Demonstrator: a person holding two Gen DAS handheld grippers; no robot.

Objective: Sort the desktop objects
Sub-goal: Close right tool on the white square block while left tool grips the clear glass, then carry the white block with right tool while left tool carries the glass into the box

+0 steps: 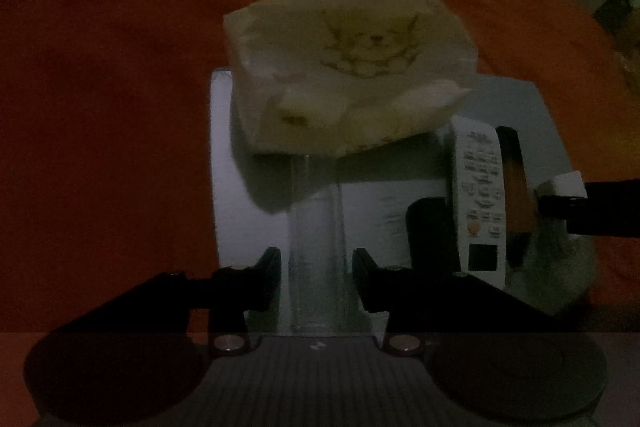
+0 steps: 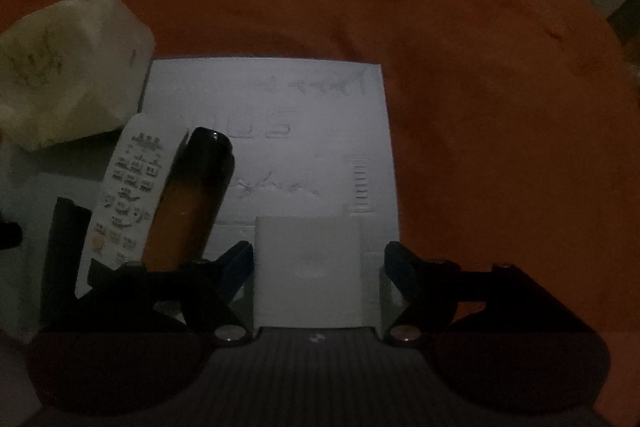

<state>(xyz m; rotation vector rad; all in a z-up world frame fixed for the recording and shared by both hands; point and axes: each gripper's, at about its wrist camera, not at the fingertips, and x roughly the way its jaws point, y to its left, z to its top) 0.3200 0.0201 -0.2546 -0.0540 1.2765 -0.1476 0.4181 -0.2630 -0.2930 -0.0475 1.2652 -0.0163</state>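
clear tube (image 1: 316,247) sits between my left gripper (image 1: 316,275) pads, untouched; jaws released. right gripper (image 2: 318,267) released around white block (image 2: 308,267) on the grey tray (image 2: 320,147).

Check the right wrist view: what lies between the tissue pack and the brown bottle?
The white remote control lies between the tissue pack and the brown bottle, flush against the bottle, in the right wrist view.

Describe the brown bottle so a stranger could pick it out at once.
On the orange cloth lies a pale flat box. Along its left side, the brown bottle lies beside a white remote. It is the only dark amber cylinder there, with a black cap.
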